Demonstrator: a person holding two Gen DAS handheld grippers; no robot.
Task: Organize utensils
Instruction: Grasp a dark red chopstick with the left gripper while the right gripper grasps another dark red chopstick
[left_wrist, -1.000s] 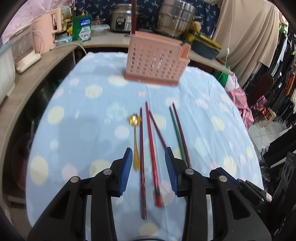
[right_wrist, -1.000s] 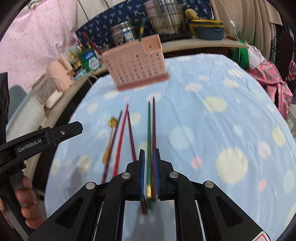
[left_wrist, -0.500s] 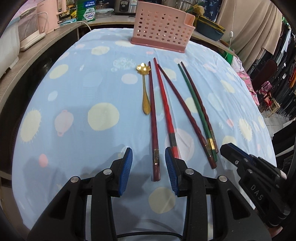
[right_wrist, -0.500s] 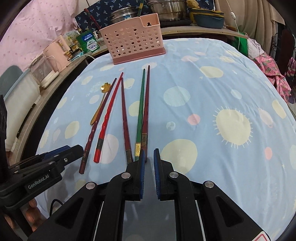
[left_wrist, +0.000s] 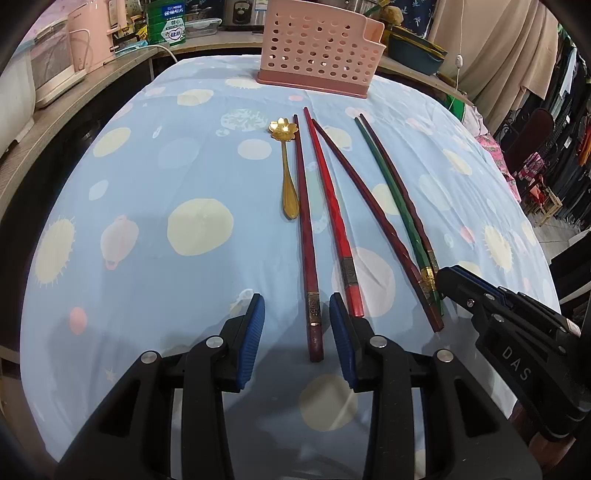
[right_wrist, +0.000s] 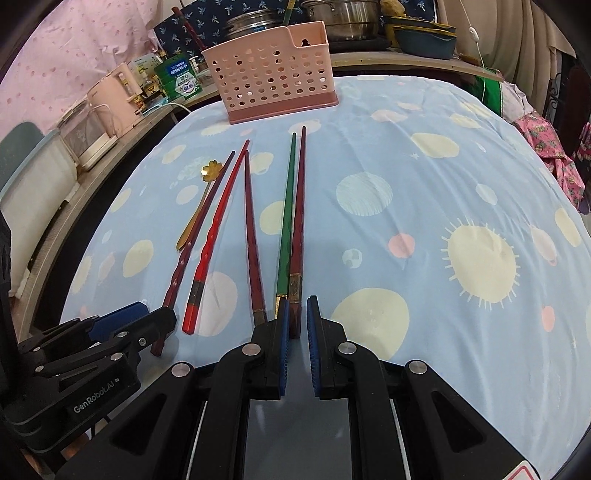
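Several chopsticks lie side by side on the blue spotted tablecloth (left_wrist: 129, 258): a dark red one (left_wrist: 306, 229), a bright red one (left_wrist: 332, 218), a maroon one (left_wrist: 373, 218), a green one (left_wrist: 395, 199) and a dark one beside it (right_wrist: 298, 221). A gold flower spoon (left_wrist: 286, 166) lies left of them. A pink perforated utensil basket (left_wrist: 319, 44) stands at the far edge. My left gripper (left_wrist: 297, 314) is open, its jaws astride the dark red chopstick's near end. My right gripper (right_wrist: 295, 317) is slightly open around the dark chopstick's end, not clamped.
A counter (left_wrist: 74, 122) with a pink appliance (left_wrist: 92, 33), a green tin (left_wrist: 170, 26) and pots runs behind and left of the table. Clothes hang at the right (left_wrist: 554, 92). The tablecloth's right half (right_wrist: 461, 221) carries nothing.
Both grippers pulled back from the basket to the chopsticks' near ends, then crept slightly forward. The right gripper's jaws opened a little wider.
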